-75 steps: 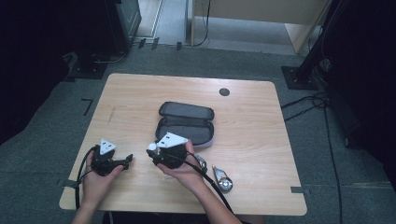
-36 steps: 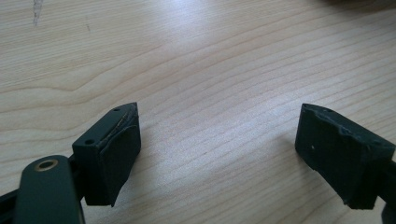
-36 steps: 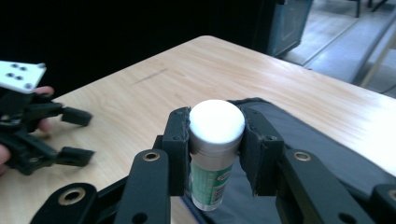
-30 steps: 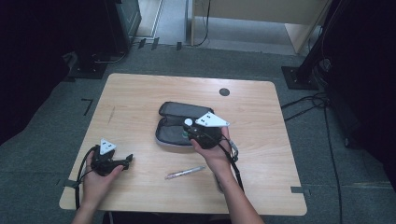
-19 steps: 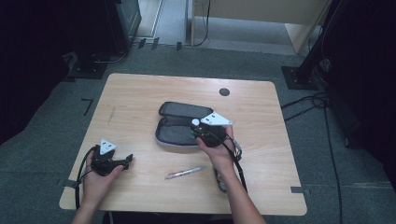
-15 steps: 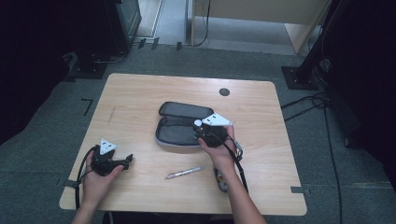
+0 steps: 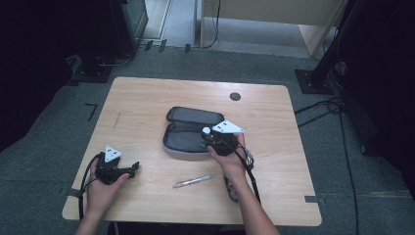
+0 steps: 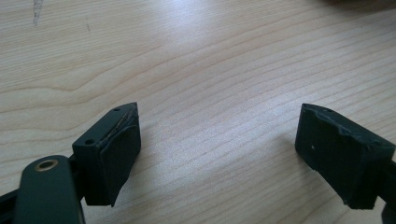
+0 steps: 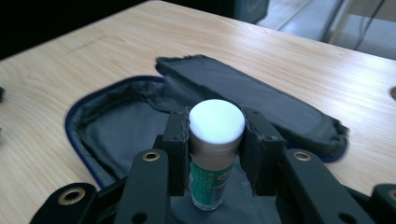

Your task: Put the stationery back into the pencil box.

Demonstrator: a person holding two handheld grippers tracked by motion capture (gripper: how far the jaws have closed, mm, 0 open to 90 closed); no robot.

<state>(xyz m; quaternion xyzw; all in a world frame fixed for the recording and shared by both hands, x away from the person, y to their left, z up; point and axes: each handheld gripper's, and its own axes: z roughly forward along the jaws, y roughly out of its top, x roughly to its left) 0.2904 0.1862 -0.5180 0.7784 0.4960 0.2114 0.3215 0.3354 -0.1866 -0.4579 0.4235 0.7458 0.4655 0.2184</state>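
Far left, the left gripper (image 7: 133,169) sits low on the table (image 7: 147,98) near the front edge, the hand wrapped round its body. Its own view shows the 2 black pads (image 8: 114,156) spread wide with nothing but bare wood grain between them. It looks parked there on purpose, out of the way, while the other hand does the work.

Moving right, a slim clear pen (image 7: 194,181) lies flat on the wood, apart from both hands, between the left gripper and the right forearm. My guess is it waits its turn for packing.

Now the centre: the dark pencil case (image 7: 188,129) lies unzipped and folded open, lid flap flat behind, grey lining up, so the tray is easy to drop things into.

And here is the action. The right gripper (image 7: 204,138) hangs over the case's right end, pinching a glue stick (image 9: 214,144) by its neck, jaws pressed to either side just under the white cap. The green-labelled tube hangs upright, its foot right over the grey lining (image 9: 116,135); whether it touches, I cannot tell. Holding it high on the barrel keeps the jaws clear of the case walls as it goes in.

Beside the right wrist, a small metallic object (image 7: 231,187) lies on the wood, too blurred to name.
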